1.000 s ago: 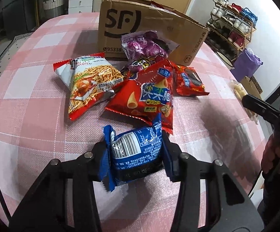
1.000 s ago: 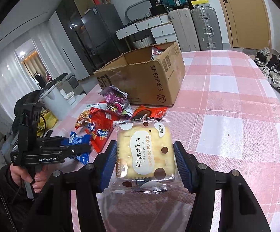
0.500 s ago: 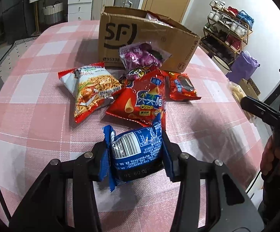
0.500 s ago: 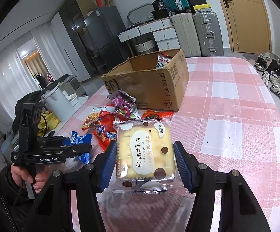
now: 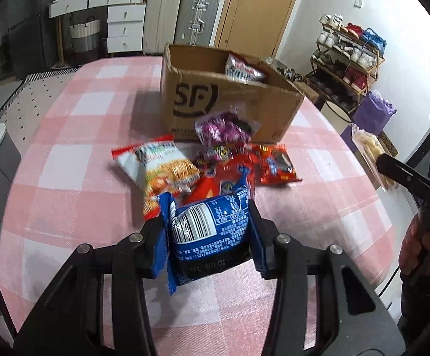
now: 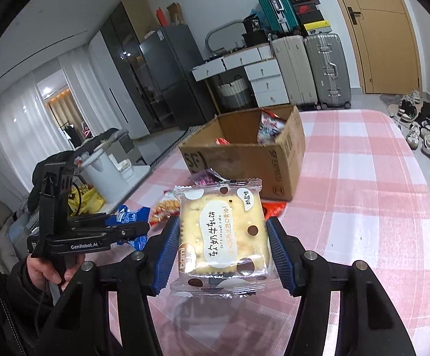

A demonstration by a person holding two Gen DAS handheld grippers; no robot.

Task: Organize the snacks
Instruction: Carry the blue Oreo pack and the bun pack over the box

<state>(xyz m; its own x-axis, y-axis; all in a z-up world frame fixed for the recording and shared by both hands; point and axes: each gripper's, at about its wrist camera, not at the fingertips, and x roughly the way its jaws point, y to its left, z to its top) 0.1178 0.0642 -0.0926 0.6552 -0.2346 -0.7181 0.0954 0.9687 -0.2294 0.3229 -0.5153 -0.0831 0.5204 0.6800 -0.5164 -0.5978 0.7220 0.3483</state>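
Note:
My left gripper is shut on a blue snack packet, held above the pink checked table. My right gripper is shut on a clear-wrapped cracker pack, also off the table. An open cardboard box stands at the far side with a white-red packet inside. In front of it lie a noodle-stick bag, a purple bag, a red chip bag and a small red packet. The right wrist view shows the left gripper with the blue packet at the left.
Suitcases and white drawers stand beyond the table. A shoe rack and purple bag sit right of the table. A hand holds the right gripper's handle at the table's right edge.
Both grippers have risen with their packets still held. The box and the snack pile now sit farther away and lower in both views, and the box's inside shows more.

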